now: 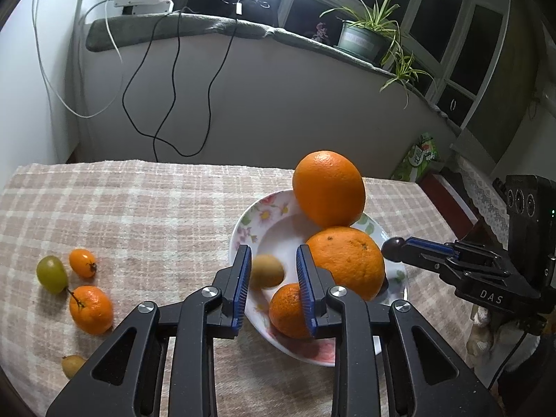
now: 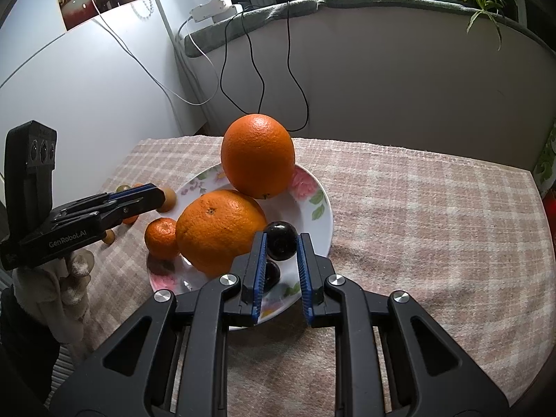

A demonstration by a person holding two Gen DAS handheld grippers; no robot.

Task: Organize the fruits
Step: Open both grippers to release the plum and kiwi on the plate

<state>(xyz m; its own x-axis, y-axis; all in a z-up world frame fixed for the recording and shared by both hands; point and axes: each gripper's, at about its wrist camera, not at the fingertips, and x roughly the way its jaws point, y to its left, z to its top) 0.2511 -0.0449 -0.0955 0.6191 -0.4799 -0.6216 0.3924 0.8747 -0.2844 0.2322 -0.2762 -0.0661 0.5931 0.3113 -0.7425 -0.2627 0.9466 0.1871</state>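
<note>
A floral plate (image 1: 253,222) (image 2: 314,187) on the checked tablecloth holds two big oranges (image 1: 328,187) (image 1: 347,260) (image 2: 257,154) (image 2: 217,229), a small mandarin (image 1: 286,307) (image 2: 160,238) and another dark fruit (image 2: 271,272). My left gripper (image 1: 272,271) is open above the plate's near rim; a blurred brownish-yellow fruit (image 1: 267,271) (image 2: 166,199) is between its fingers, apart from the pads. My right gripper (image 2: 281,243) (image 1: 394,248) is shut on a dark round grape (image 2: 281,240) over the plate.
On the cloth left of the plate lie a green grape (image 1: 52,274), two small mandarins (image 1: 82,263) (image 1: 91,309) and a yellowish fruit (image 1: 72,365). The table's far edge faces a wall with hanging cables (image 1: 173,87). A potted plant (image 1: 363,36) stands on the sill.
</note>
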